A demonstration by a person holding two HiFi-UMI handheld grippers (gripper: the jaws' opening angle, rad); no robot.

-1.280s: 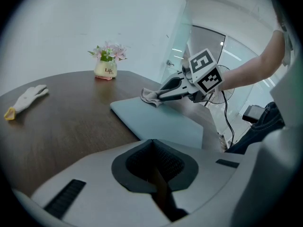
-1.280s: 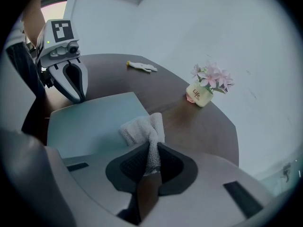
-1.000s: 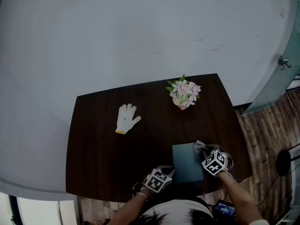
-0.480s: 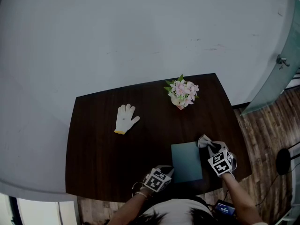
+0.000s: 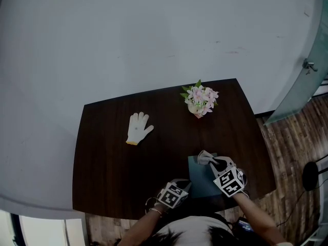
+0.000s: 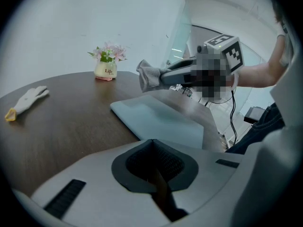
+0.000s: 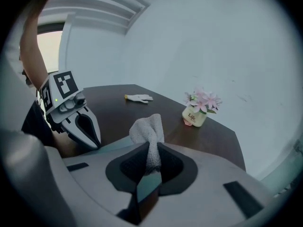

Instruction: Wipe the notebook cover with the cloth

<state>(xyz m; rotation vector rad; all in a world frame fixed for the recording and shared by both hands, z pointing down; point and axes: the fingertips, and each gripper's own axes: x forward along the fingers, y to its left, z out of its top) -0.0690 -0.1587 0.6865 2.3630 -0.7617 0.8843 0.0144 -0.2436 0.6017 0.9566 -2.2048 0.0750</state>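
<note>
The right gripper (image 5: pixel 215 164) has swung left, from beside the notebook (image 5: pixel 199 182) to above its far edge. Its fingers pinch the cloth (image 5: pixel 204 158), held just over the cover. The left gripper (image 5: pixel 183 186) stays at the notebook's near left corner on the table (image 5: pixel 113 168), fingers pressed together on nothing.

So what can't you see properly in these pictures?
- Head view: the right hand-held gripper and cloth cover part of the notebook, so whether the cloth touches it is unclear.
- Left gripper view: a blurred patch hides that gripper's middle.
- Right gripper view: its own body hides most of the notebook.
- Head view: the glove is too small for detail.
</note>
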